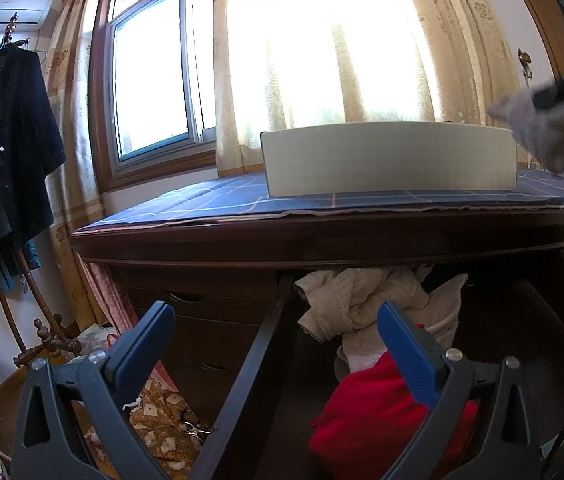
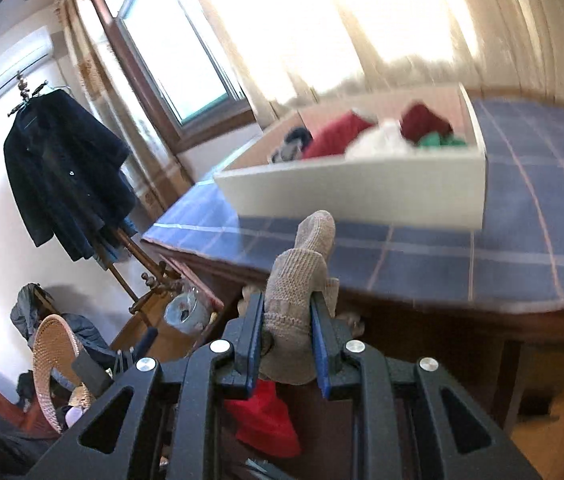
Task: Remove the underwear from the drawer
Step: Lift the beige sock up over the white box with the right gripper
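Though curtained, bright window (image 1: 153, 80); checked cloth (image 1: 221, 200).

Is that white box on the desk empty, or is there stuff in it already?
Not empty. The right wrist view looks into the white box and shows red, green, white and dark garments piled inside.

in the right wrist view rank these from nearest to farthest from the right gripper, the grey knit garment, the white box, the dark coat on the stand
1. Grey knit garment: clamped in the right gripper.
2. White box: ahead, on the blue checked cloth.
3. Dark coat: far left, hanging by the window.
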Available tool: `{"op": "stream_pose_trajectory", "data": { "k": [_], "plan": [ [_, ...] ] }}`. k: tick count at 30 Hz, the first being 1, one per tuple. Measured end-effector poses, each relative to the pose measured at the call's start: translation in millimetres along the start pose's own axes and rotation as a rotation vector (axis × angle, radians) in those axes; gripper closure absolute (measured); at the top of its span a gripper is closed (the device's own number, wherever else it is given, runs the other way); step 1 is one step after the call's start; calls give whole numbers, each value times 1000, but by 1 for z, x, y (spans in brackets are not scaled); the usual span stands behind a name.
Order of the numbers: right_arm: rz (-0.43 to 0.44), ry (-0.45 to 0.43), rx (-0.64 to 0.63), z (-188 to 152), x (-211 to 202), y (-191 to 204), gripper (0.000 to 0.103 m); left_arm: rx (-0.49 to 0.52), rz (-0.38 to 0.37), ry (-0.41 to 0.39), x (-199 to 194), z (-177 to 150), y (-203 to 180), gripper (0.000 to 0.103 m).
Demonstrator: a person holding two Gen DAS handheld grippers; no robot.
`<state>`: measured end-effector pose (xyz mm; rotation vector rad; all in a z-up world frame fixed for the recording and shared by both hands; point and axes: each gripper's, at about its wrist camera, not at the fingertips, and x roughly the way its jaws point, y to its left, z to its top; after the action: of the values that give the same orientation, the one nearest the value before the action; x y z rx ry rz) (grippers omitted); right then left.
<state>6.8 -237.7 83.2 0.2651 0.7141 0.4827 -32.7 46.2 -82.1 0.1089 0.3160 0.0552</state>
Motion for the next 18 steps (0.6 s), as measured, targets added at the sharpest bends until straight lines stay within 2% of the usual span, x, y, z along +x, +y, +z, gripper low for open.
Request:
{"op": "stream_pose_trajectory", "data": {
  "k": [9,18],
  "plan": [
    [-14,-71,-73,43,-6,20,79,2,-1,-1,1,0,0,0],
    [3,-123,-114,79,13,40,79,4,-1,0,1,0,-1,0]
  ]
}}
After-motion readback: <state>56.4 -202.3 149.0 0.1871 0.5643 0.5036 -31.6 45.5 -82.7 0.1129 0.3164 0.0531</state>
